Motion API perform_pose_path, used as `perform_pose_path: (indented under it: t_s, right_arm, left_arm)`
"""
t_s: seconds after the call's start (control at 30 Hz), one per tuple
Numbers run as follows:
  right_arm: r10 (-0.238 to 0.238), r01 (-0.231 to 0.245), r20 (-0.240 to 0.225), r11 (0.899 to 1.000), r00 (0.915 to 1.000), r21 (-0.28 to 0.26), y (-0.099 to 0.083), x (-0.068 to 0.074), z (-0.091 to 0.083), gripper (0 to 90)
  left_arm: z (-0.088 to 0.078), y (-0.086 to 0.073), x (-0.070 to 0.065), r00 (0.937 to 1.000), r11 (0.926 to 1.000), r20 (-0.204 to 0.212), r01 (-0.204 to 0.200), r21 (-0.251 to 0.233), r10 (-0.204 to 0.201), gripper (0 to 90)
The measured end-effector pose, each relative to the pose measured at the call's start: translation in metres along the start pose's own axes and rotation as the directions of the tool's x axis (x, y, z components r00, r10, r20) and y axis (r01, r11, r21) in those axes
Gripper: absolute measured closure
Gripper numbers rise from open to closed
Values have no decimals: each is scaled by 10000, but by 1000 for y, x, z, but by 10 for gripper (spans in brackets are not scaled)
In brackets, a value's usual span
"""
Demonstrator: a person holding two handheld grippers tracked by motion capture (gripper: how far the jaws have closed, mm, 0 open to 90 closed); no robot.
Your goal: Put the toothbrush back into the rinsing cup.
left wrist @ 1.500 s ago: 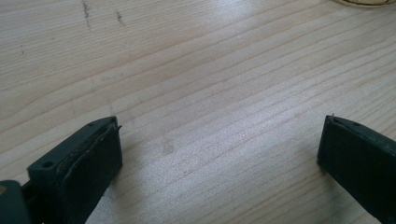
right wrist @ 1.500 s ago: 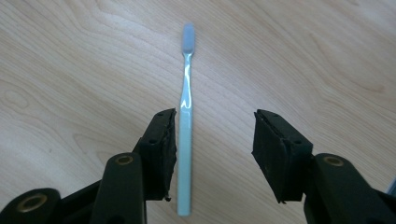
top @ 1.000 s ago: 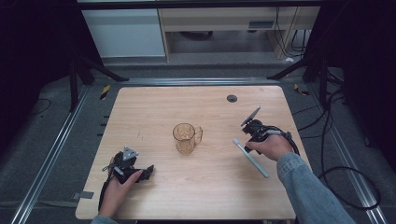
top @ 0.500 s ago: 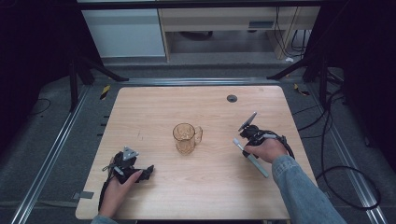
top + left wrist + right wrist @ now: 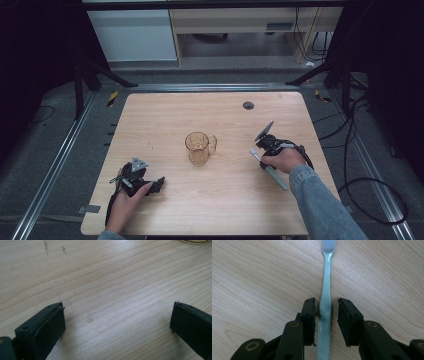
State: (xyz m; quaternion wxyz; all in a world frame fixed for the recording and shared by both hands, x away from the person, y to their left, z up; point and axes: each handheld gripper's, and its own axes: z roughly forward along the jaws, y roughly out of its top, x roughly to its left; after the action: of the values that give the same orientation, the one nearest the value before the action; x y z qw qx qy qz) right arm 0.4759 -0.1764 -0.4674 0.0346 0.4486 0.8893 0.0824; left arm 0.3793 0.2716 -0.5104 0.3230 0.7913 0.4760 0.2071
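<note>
The right gripper [image 5: 326, 308] has come down over the toothbrush [image 5: 325, 297] since a second ago: in the high view it sat above and beside the brush, now it covers the handle's upper part, with the lower end poking out below the hand [image 5: 281, 161]. Its jaws have just been closing, and the pale green handle lies between them. In the right gripper view the left pad looks to touch or nearly touch the handle; a thin gap shows on the right side, so not yet clamped — a grasp about to complete, I judge. The brush lies flat on the table [image 5: 165, 115], right of the amber glass mug [image 5: 199, 148] and well apart from it. The left gripper [image 5: 141, 182] rests at the near left, unmoved, jaws spread wide over bare wood, holding nothing.
</note>
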Motion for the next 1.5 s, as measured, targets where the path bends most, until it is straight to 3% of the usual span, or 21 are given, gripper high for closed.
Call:
perform_pose_path:
  t_s: [0.07,0.1,0.13,1.13,1.37,1.5]
  right_arm:
    - [-415,415,-59,9991,9991,-50,0,-3,2,676]
    - [278,-277,-104,9995,9996,119,1,2,0,680]
    - [386,-384,-140,9991,9992,156,2,3,0,683]
    - [214,-213,-12,9984,9998,533,6,2,0,790]
    - [328,-325,-155,9994,9993,141,6,-1,-10,792]
    - [537,-560,-458,9972,9975,-501,5,0,-26,791]
  left_arm:
    - [0,0,0,10000,10000,1,-2,0,2,0]
    - [0,0,0,10000,10000,1,-1,-1,1,0]
    - [0,0,0,10000,10000,3,-2,-1,2,0]
    - [0,0,0,10000,10000,8,-5,-7,5,0]
    - [0,0,0,10000,10000,10,-8,-8,8,0]
    - [0,0,0,10000,10000,11,-10,-8,10,0]
